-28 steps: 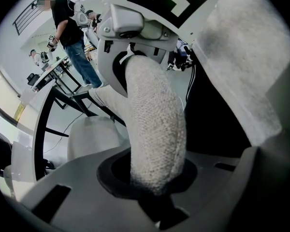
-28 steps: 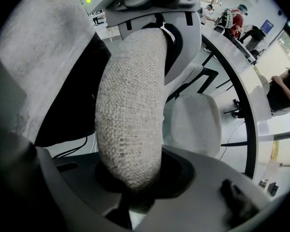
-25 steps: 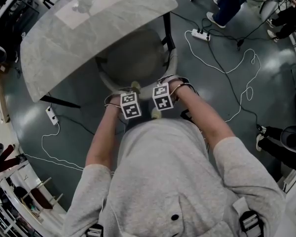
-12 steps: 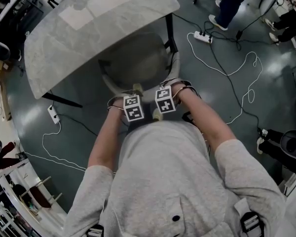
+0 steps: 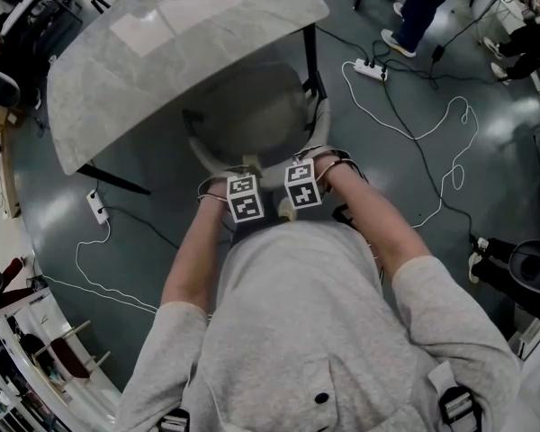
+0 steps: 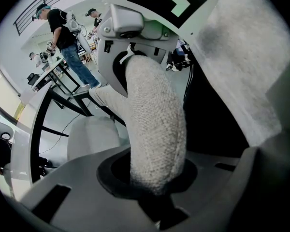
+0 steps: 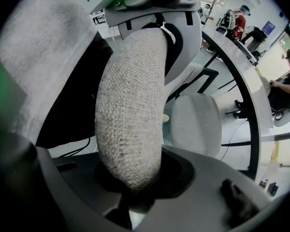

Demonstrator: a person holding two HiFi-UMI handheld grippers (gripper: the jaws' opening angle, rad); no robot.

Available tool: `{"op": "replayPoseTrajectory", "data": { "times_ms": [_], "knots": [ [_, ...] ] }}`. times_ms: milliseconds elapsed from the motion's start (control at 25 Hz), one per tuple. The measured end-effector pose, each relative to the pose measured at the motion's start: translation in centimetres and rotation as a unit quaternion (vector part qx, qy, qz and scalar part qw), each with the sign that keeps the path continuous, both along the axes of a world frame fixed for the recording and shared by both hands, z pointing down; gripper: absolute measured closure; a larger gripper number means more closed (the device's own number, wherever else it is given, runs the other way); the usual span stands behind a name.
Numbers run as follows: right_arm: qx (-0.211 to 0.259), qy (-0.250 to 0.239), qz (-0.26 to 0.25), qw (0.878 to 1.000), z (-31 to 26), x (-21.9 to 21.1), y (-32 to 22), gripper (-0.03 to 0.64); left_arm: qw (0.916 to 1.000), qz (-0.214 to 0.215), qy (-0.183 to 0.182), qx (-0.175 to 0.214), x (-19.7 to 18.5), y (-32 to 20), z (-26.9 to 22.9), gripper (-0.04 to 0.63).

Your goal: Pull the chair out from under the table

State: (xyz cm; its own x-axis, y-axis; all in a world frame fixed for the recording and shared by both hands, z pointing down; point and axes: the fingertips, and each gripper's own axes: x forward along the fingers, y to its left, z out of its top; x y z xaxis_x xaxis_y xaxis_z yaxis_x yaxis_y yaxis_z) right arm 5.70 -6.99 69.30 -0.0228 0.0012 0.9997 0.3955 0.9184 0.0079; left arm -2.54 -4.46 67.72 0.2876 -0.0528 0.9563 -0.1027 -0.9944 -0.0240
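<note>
Left tongs (image 6: 152,185) and right tongs (image 7: 130,185) both clamped on padded backrest (image 6: 154,124) of grey fabric chair (image 5: 252,115). Seat looks only partly clear of pale marble-top table (image 5: 162,43), pull unfinished.

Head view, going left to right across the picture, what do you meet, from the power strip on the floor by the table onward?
Floor power strip → left claw → right claw, both shut on the chair back → second power strip, farther up the picture.
</note>
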Motion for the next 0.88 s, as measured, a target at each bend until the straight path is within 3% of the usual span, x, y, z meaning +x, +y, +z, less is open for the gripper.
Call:
{"op": "replayPoseTrajectory", "data": {
  "times_ms": [880],
  "knots": [
    [0.002, 0.0, 0.009, 1.0, -0.1, 0.5, 3.0, 0.529, 1.0, 0.005, 0.004, -0.007, 0.5, 3.0, -0.1, 0.505]
  ]
}}
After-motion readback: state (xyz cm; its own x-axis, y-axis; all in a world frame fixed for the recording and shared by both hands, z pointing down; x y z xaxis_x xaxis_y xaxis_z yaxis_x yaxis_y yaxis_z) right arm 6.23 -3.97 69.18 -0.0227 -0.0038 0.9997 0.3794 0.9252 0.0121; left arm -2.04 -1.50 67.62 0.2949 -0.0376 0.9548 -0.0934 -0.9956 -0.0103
